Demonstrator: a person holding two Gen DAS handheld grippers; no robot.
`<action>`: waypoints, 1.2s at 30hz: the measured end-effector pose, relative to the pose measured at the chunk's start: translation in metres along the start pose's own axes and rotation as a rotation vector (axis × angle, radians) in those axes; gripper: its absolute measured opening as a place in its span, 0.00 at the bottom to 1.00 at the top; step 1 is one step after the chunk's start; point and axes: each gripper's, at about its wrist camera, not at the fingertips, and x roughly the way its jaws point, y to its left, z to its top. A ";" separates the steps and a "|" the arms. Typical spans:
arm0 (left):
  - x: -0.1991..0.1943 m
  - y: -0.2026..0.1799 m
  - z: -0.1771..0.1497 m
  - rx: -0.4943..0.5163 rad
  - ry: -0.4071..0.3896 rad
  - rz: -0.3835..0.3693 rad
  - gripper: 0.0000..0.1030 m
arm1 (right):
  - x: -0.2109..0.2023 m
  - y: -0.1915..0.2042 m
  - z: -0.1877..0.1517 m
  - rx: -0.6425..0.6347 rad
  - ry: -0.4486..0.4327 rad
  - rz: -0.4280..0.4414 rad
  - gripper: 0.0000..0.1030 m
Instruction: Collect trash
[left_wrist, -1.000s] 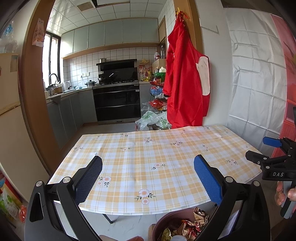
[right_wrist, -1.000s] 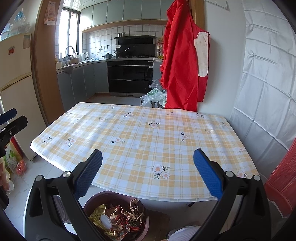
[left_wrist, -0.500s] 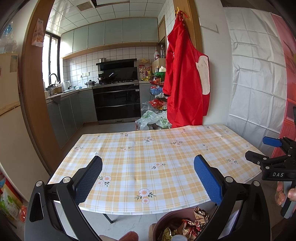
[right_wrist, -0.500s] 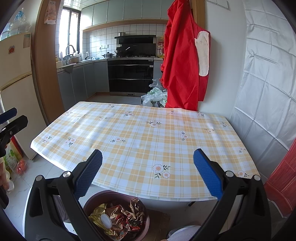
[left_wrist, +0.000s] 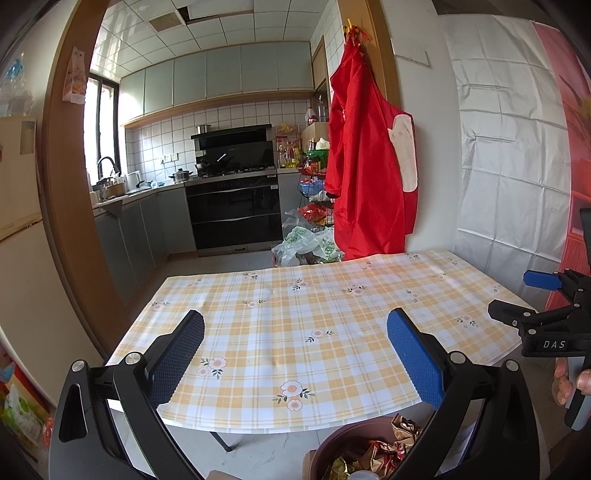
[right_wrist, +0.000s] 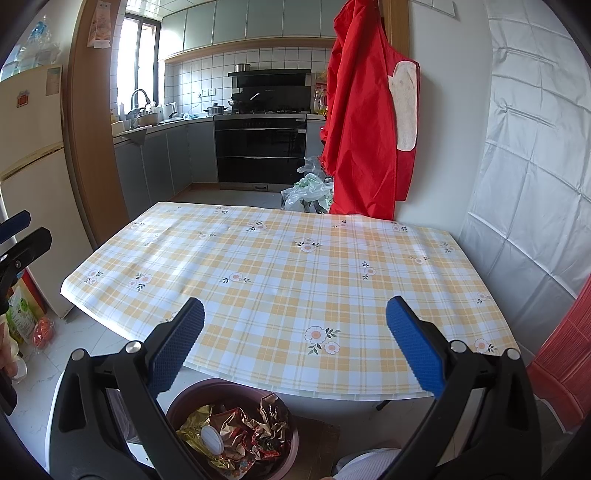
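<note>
A round dark purple bin (right_wrist: 181, 402) stands on the floor under the table's near edge, holding crumpled foil wrappers (right_wrist: 236, 432) and a white lid. Its rim (left_wrist: 332, 439) shows at the bottom of the left wrist view with wrappers (left_wrist: 380, 446) inside. My left gripper (left_wrist: 295, 358) is open and holds nothing, raised above the near table edge. My right gripper (right_wrist: 295, 347) is open too, hovering over the table edge above the bin. The table (right_wrist: 295, 266) has a yellow plaid flowered cloth with no trash on it.
A red apron (right_wrist: 365, 122) hangs on the wall behind the table. Plastic bags (right_wrist: 306, 188) lie on the kitchen floor beyond. A fridge (right_wrist: 29, 184) stands left with packets on the floor. The other gripper (left_wrist: 554, 332) and a hand appear at the right edge.
</note>
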 end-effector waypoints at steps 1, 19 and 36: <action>0.000 0.000 0.000 -0.002 0.001 0.001 0.94 | 0.000 0.000 0.000 0.000 0.000 0.000 0.94; -0.001 -0.002 0.005 0.012 0.010 0.046 0.94 | 0.001 -0.004 -0.001 0.007 -0.001 -0.009 0.94; 0.002 -0.002 0.003 0.018 0.023 0.052 0.94 | -0.008 -0.004 0.005 -0.005 -0.045 -0.046 0.94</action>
